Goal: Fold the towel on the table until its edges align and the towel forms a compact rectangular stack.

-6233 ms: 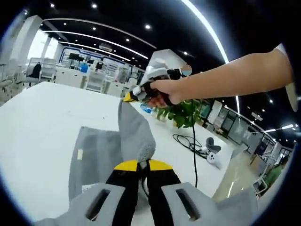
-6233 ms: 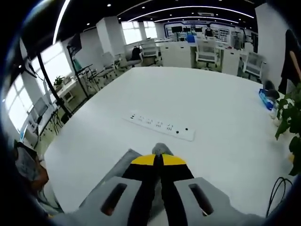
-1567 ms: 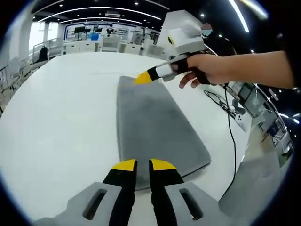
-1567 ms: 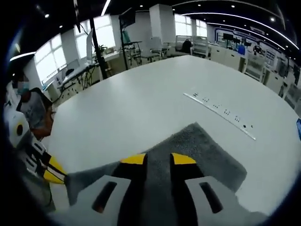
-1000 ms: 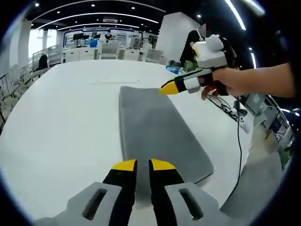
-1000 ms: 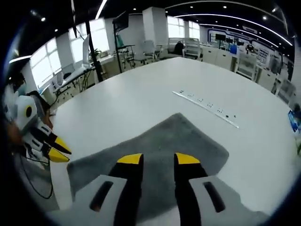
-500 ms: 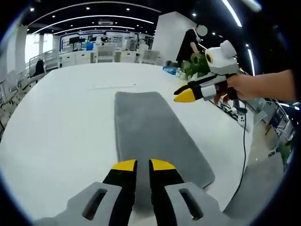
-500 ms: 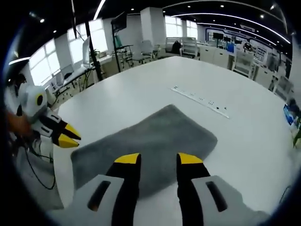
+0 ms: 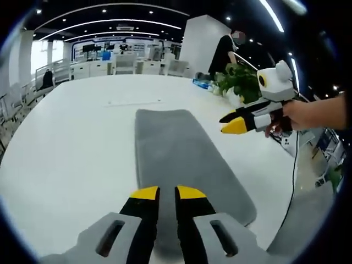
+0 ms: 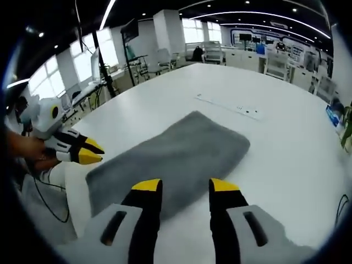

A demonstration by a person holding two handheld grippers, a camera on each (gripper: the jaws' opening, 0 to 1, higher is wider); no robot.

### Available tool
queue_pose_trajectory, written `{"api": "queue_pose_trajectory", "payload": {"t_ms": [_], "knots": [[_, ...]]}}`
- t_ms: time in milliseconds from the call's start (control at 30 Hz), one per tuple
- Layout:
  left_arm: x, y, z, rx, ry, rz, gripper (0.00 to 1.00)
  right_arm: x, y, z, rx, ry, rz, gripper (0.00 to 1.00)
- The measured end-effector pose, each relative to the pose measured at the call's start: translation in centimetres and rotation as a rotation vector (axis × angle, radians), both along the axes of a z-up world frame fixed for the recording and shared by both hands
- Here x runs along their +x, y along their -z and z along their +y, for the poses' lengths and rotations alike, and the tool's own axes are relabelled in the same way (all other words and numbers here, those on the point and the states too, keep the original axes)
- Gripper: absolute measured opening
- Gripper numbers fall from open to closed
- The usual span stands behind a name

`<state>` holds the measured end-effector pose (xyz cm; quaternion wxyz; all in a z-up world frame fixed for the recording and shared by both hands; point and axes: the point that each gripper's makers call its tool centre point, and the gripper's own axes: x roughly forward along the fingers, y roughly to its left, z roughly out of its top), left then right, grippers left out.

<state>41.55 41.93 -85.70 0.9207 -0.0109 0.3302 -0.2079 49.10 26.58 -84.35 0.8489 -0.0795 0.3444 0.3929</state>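
Observation:
A grey towel (image 9: 181, 159) lies flat on the white table (image 9: 66, 143) as a long, narrow folded strip. In the right gripper view the towel (image 10: 176, 154) runs across the picture. My left gripper (image 9: 168, 193) hovers over the towel's near end, jaws a small gap apart with nothing between them. It appears again as the left gripper (image 10: 91, 152) just off the towel's left end, held by a hand. My right gripper (image 10: 184, 186) stands wide open above the towel's long edge. From the other side, the right gripper (image 9: 232, 124) floats off the towel's right side, apart from it.
A white power strip (image 10: 225, 105) lies on the table beyond the towel. A green plant (image 9: 239, 82) and a small blue object (image 9: 201, 82) sit near the far table edge. A black cable (image 10: 44, 198) hangs off the table side by the person's hand.
Both grippers have let go of the towel, which went from lifted to flat on the table. The right gripper opened wider and drew back sideways off the towel.

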Motion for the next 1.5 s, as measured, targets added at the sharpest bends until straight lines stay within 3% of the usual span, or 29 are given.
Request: {"api": "queue_pose_trajectory", "payload": {"t_ms": [200,667,833,1000,1100,1167,1333,1500], "knots": [[1.2,-0.2,-0.1,0.031,0.011,-0.033,0.18,-0.5,1.0,0.2,0.004,0.008,0.009,0.35],[4.2,0.9,-0.5,0.049,0.019,-0.011,0.25,-3.2,3.8,1.2,-0.027,0.014,0.066,0.33],[5.4,1.8,-0.4,0.069,0.028,0.009,0.28,-4.7,4.8,2.0,-0.074,-0.032,0.07,0.34],[6.7,3.0,-0.3,0.087,0.034,0.03,0.28,-4.3,5.5,2.0,-0.077,-0.013,0.083,0.33],[7.1,3.6,-0.1,0.083,0.03,0.058,0.26,-4.5,6.3,1.6,-0.17,-0.06,0.057,0.31],[7.4,4.1,0.3,0.088,0.026,0.068,0.26,-4.6,6.4,1.9,-0.192,-0.101,0.016,0.31],[7.3,4.8,0.6,0.114,0.042,0.081,0.26,-5.1,6.8,1.7,-0.196,-0.1,0.04,0.3],[7.0,5.1,0.4,0.103,0.05,0.081,0.23,-5.5,6.9,1.6,-0.218,-0.128,0.026,0.29]]}}
